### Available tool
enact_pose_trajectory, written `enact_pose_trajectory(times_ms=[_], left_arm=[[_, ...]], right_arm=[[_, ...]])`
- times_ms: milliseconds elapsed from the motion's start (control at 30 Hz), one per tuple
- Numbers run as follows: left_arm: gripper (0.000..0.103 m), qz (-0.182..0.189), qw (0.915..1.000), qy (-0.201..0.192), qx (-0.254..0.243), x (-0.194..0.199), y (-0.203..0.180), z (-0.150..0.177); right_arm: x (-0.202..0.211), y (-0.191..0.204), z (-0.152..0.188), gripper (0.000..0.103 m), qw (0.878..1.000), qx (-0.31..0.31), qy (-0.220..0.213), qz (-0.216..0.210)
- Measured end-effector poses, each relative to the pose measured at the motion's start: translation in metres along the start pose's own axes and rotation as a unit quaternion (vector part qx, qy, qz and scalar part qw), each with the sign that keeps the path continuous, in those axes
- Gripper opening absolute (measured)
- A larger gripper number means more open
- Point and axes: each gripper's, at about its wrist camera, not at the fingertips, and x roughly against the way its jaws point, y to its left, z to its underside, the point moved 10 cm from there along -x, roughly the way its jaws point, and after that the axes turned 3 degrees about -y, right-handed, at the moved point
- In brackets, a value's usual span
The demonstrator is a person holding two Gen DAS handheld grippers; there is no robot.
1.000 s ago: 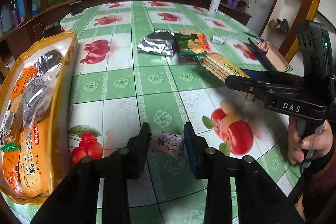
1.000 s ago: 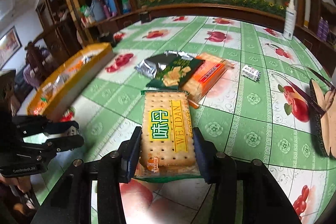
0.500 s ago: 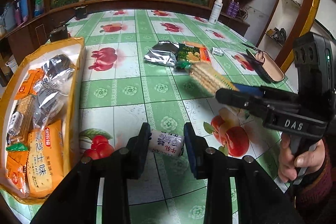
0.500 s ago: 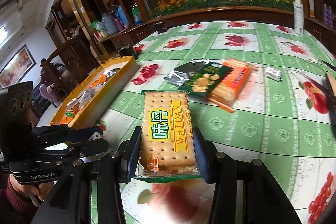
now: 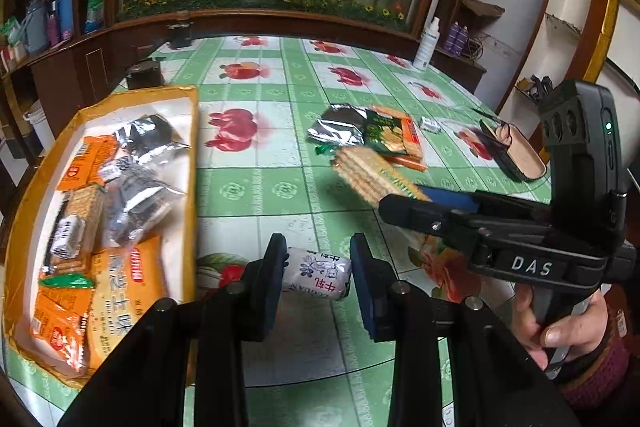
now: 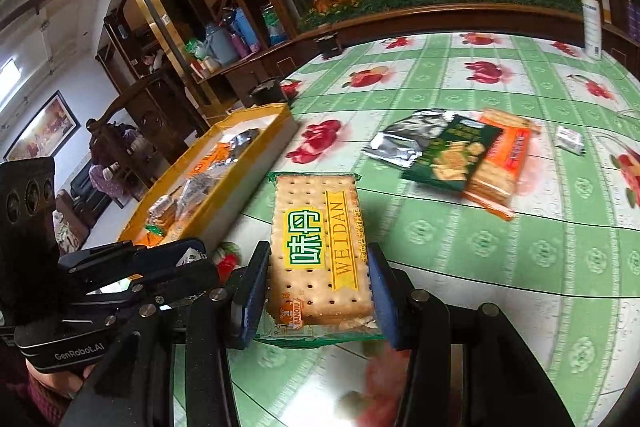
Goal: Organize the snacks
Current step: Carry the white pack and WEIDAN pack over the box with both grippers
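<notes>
My left gripper [image 5: 318, 277] is shut on a small white wrapped candy [image 5: 316, 274], held above the tablecloth just right of the yellow tray [image 5: 194, 163]. The tray holds several snack packs, among them an orange cracker pack [image 5: 114, 297]. My right gripper [image 6: 318, 285] is shut on a WEIDAN cracker pack [image 6: 318, 247], lifted off the table. In the left wrist view that pack [image 5: 370, 175] sticks out of the right gripper [image 5: 404, 201] on the right. The left gripper [image 6: 180, 269] shows at the lower left of the right wrist view, near the tray [image 6: 256, 163].
A silver foil bag [image 6: 404, 141], a green snack pack [image 6: 454, 155], an orange cracker pack [image 6: 506, 157] and a small white candy [image 6: 570, 139] lie mid-table. A glasses case [image 5: 514, 157] lies at the right edge. A white bottle [image 5: 426, 45] stands at the far rim.
Both grippers rose and swung left toward the yellow tray, each still holding its snack. The cracker pack left the tabletop. The tray now fills more of both views.
</notes>
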Motion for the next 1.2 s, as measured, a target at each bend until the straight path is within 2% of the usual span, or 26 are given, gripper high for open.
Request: enact_pose_trajectory(times_ms=[267,733,1067,1200], left_arm=[[0.032,-0.011,0.9993,-0.021,0.027,0.018,0.031,-0.007],[0.032,-0.045,0.9931,-0.053,0.095,0.048,0.112,-0.005],[0.032,-0.065,0.9878,-0.06,0.128,0.053,0.153,0.005],[0.032,-0.066,0.985,-0.064,0.146,0.049,0.165,0.009]], right_arm=[[-0.024,0.035,-0.007,0.051,0.999,-0.014,0.013,-0.031],[-0.061,0.097,-0.031,0.051,0.998,0.015,0.022,-0.055],[-0.085,0.136,-0.042,0.051,0.997,0.043,0.025,-0.058],[-0.101,0.146,-0.048,0.051,0.998,0.047,0.019,-0.047]])
